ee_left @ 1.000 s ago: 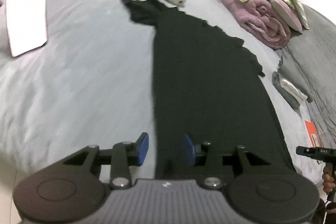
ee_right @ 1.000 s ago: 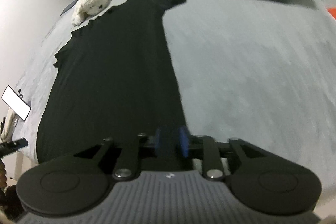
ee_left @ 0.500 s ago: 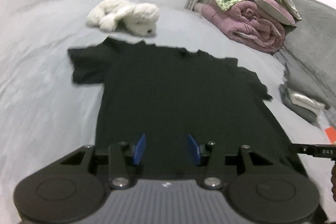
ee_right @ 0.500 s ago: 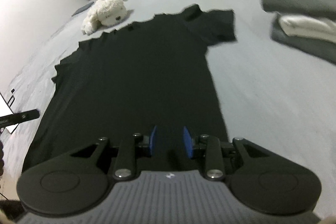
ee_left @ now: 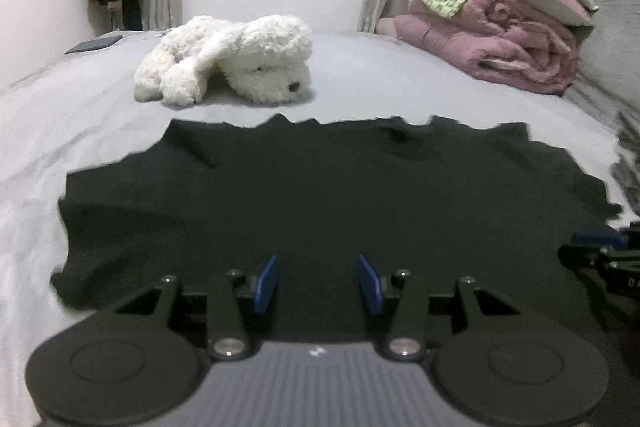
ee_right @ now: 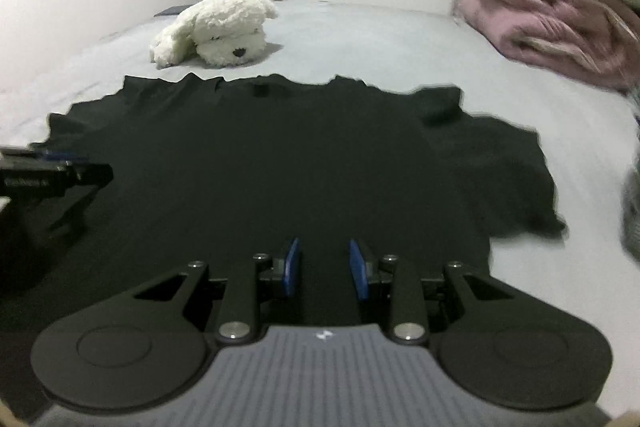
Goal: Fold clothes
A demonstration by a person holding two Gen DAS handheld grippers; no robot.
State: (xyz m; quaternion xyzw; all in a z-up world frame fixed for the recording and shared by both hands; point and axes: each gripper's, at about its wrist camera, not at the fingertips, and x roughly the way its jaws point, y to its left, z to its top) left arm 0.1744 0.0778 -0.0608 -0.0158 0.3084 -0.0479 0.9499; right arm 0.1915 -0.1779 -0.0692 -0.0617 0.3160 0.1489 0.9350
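Left wrist view shows the black short-sleeved T-shirt (ee_left: 320, 195) spread flat on the pale grey bed (ee_left: 80, 115), its long axis running away from the grippers, collar end pointing toward the white plush dog (ee_left: 232, 67) and the window. Sleeves stick out to either side. The left gripper (ee_left: 318, 281) hovers over the near hem; its blue-padded jaws have just been opening and stand apart with only dark cloth showing below them. The right gripper (ee_right: 325, 267) sits beside it, jaws parted more narrowly, gripping nothing I can make out. A rolled pink quilt (ee_left: 512, 43) lies far right.
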